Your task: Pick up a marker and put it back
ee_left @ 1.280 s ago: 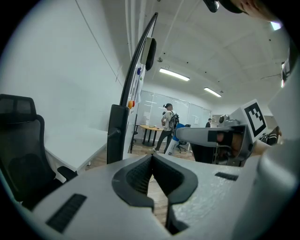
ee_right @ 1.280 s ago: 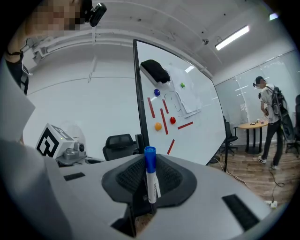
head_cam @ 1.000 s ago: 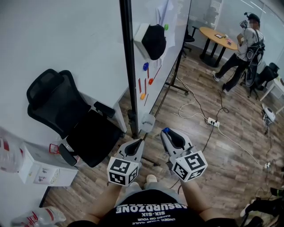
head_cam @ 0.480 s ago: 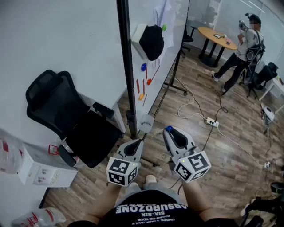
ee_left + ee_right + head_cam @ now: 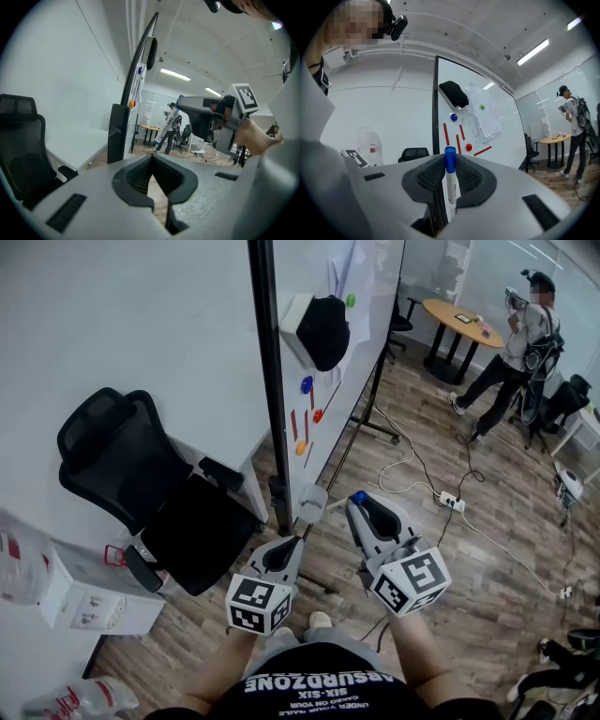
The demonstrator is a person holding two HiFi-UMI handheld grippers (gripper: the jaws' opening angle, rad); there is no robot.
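Note:
A white marker with a blue cap (image 5: 450, 176) stands upright between the jaws of my right gripper (image 5: 449, 187), which is shut on it. From the head view only the blue cap (image 5: 359, 497) shows at the tip of the right gripper (image 5: 362, 505), low in front of the whiteboard (image 5: 333, 367). My left gripper (image 5: 285, 545) hangs beside it on the left. Its jaws (image 5: 151, 159) are shut with nothing between them. The left gripper view also catches the marker (image 5: 167, 125) sticking out of the right gripper.
The whiteboard carries a black eraser (image 5: 323, 329), coloured magnets (image 5: 307, 384) and red strips. A black office chair (image 5: 141, 484) stands at the left by a white desk. A power strip (image 5: 451, 500) and cables lie on the wooden floor. A person (image 5: 520, 334) stands by a round table (image 5: 459, 320).
My right gripper has drifted a little forward and to the right with the marker still in it. The left gripper has barely moved.

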